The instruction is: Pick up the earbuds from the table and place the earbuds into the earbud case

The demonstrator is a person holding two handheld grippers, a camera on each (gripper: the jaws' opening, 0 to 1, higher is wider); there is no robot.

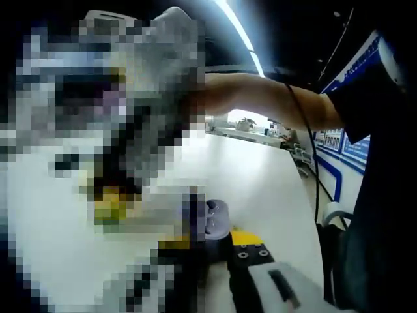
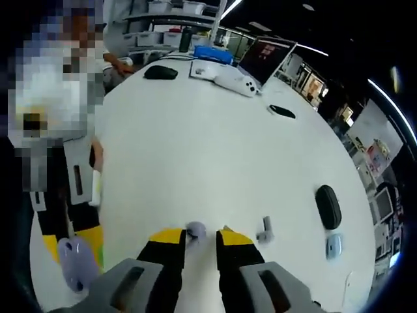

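Note:
My right gripper [image 2: 199, 236] is nearly closed, with a small pale earbud [image 2: 195, 229] pinched between its yellow tips just above the white table [image 2: 215, 150]. A second earbud [image 2: 265, 229] lies on the table just right of those jaws. The lavender earbud case [image 2: 73, 259] sits between the black-and-yellow jaws of my left gripper [image 2: 71, 244], at the lower left of the right gripper view. In the left gripper view, the case [image 1: 212, 218] shows in front of my left gripper [image 1: 208, 238], whose left jaw is hidden by a mosaic patch.
A black mouse [image 2: 328, 207] and a small pale blue object [image 2: 333, 246] lie to the right. Farther off are a laptop [image 2: 270, 55], a white game controller [image 2: 238, 81], another mouse [image 2: 281, 111] and a blue box [image 2: 212, 53]. A person's arm [image 1: 267, 98] reaches across.

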